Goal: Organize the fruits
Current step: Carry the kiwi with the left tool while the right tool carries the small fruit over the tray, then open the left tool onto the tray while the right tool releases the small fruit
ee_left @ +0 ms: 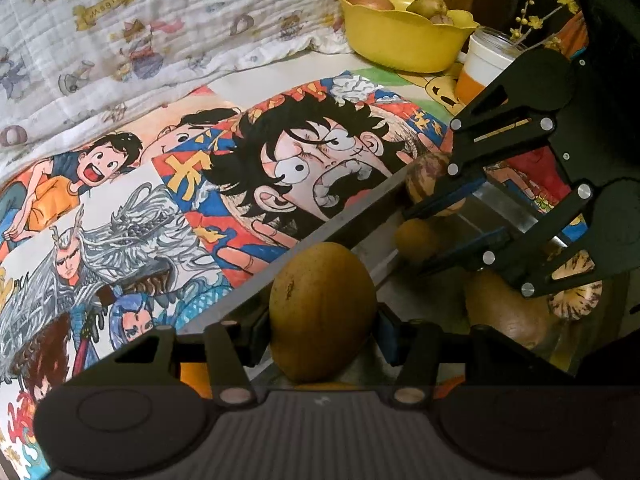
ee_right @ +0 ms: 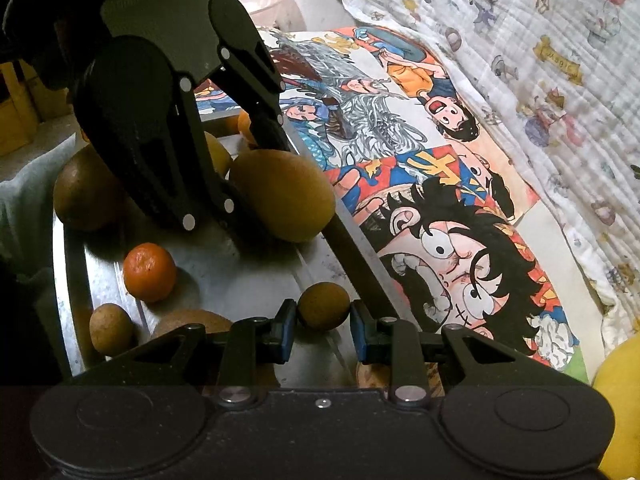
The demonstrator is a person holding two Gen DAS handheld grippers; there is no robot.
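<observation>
Two tools, each clenched on a brown fruit over the shiny metal tray (ee_right: 104, 248).

The left tool (ee_left: 320, 332) grips a big egg-shaped brown fruit (ee_left: 322, 308), long way standing up. The right tool (ee_right: 323, 330) pinches a small round brown fruit (ee_right: 323, 305), with no clear long way. Both fruits are smooth, so either could slip, drop back and knock the orange mandarin (ee_right: 149, 272) or roll off the bench (ee_right: 552, 236).

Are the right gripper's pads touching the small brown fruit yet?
Touching. The right wrist view shows both blue pads pressed against the small brown fruit, no gap either side.
</observation>
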